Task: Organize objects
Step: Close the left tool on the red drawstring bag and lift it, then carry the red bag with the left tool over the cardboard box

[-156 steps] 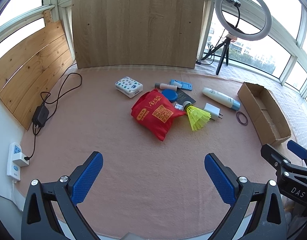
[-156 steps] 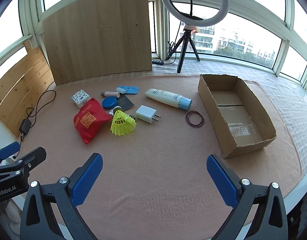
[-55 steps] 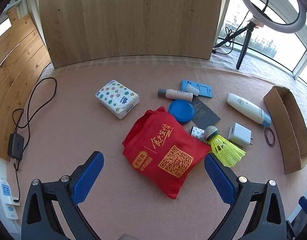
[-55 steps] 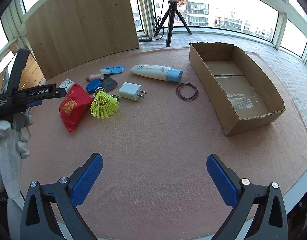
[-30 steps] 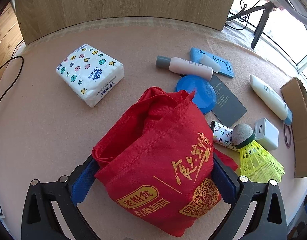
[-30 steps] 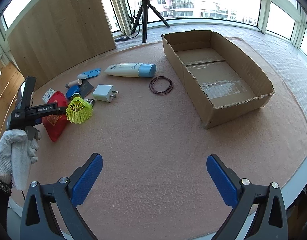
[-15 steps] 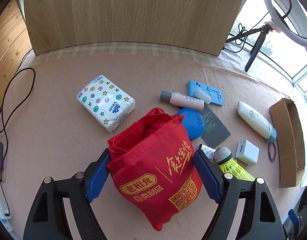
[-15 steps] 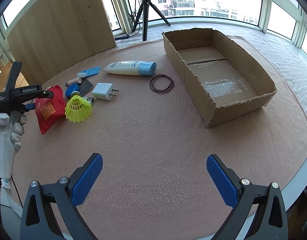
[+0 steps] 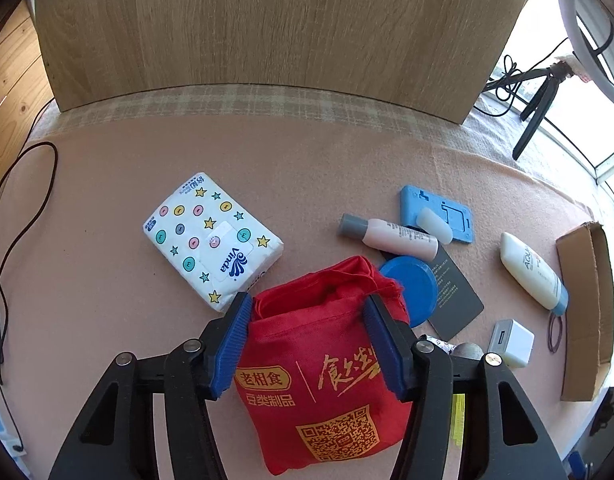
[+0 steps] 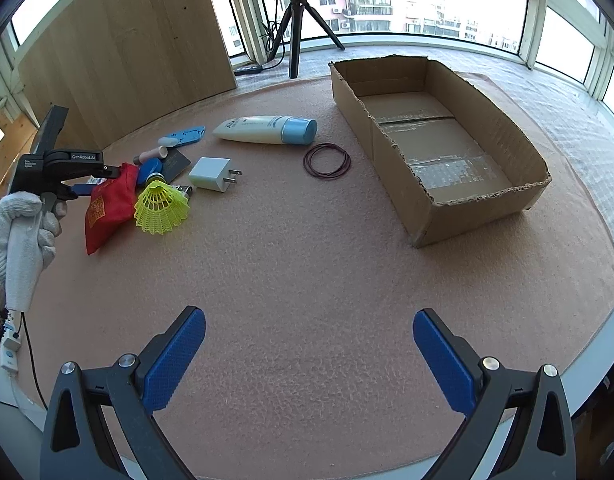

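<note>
A red cloth bag [image 9: 319,364] printed with gold characters and a QR code sits crumpled, mouth upward, at lower centre.

We saw a pink felt table [image 10: 307,280] bearing a tissue pack [image 9: 211,240], bottle [image 9: 391,234], blue tray [image 9: 439,214], lotion tube [image 10: 267,130], charger [image 10: 213,174], shuttlecock [image 10: 161,208], hair ties [image 10: 327,160], and cardboard box [image 10: 467,208].
</note>
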